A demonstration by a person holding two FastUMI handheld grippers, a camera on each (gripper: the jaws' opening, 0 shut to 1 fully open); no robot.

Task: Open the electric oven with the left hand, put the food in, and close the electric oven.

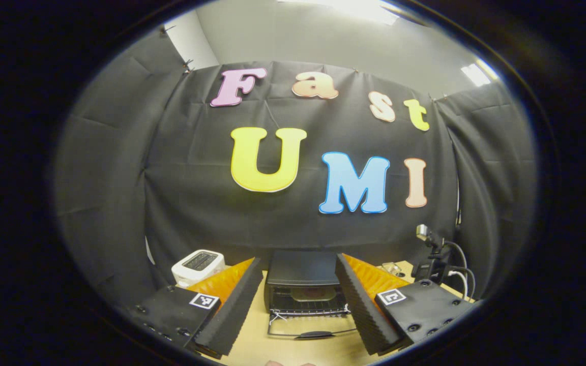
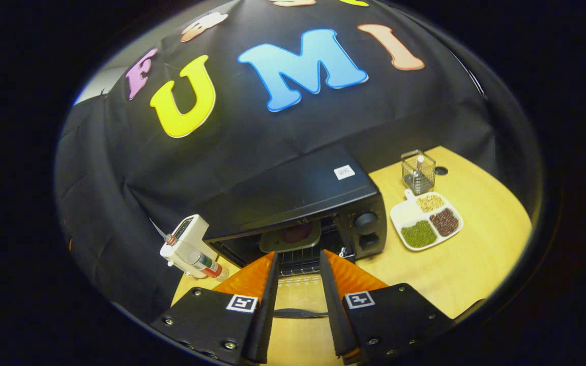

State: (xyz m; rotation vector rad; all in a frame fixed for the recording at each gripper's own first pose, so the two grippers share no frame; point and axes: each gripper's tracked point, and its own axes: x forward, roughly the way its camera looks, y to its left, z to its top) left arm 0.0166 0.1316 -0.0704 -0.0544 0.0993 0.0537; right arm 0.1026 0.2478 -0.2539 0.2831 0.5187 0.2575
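The black electric oven stands on the wooden table with its glass door folded down flat and the door handle toward me. Inside on the rack sits a grey dish with dark reddish food. My left gripper is open, held back from the door with its fingers spread wide on either side of the oven. My right gripper is open too, over the lowered door, fingertips just short of the oven mouth. Nothing is between either pair of fingers.
A white toaster stands left of the oven, with a small bottle by it. Right of the oven lie a divided white plate of beans and a wire basket. A small device on a cabled stand is at the table's right.
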